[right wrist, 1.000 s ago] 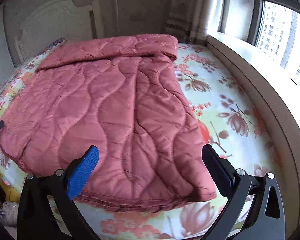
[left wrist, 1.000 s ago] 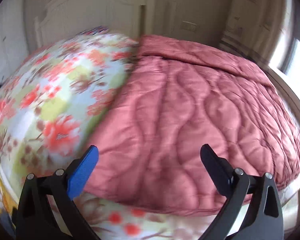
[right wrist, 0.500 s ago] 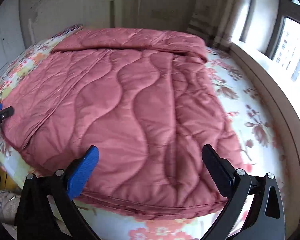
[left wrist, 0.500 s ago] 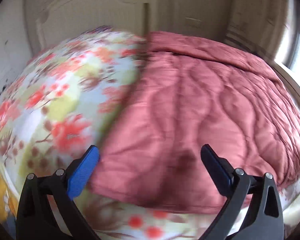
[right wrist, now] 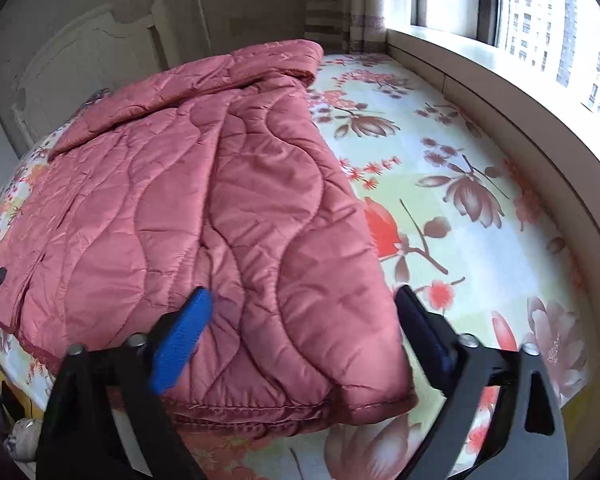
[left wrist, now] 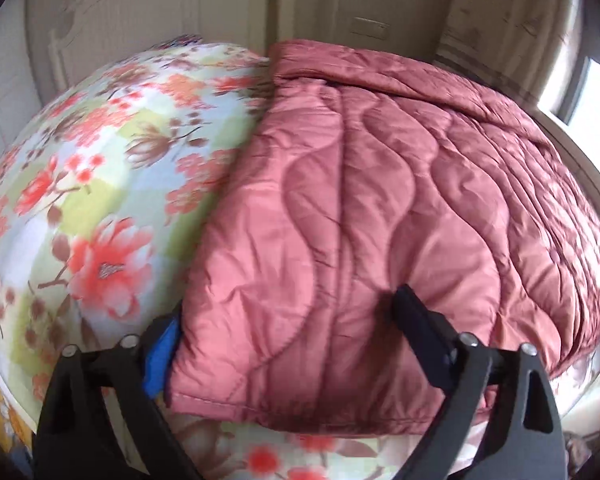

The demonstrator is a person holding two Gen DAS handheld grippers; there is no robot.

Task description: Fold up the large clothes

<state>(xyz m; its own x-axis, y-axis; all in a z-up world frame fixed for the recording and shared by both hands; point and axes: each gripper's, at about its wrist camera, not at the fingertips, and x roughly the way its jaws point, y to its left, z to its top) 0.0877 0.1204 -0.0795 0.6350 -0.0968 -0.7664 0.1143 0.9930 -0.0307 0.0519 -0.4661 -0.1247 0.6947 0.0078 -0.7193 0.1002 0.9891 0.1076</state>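
- Left wrist view: dusty-pink quilted padded garment (left wrist: 360, 216), wavy stitching, lies folded flat on the floral bedsheet (left wrist: 92, 184).
- Left gripper (left wrist: 288, 324) straddles its near left corner; jaws just narrowing, grip uncertain.
- Right gripper (right wrist: 300, 320) straddles the near right corner, likewise narrowing.

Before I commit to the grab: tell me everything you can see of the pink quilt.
The pink quilt is satiny, padded fabric stitched in wavy lines, already folded into layers, with a stitched hem along the near edge. It lies flat on the flowered bedsheet, its far end turned over near the headboard. The left gripper straddles its near left corner, the right gripper its near right corner; both jaws have just been closing with the quilt between them, dark fingers pressing the fabric.
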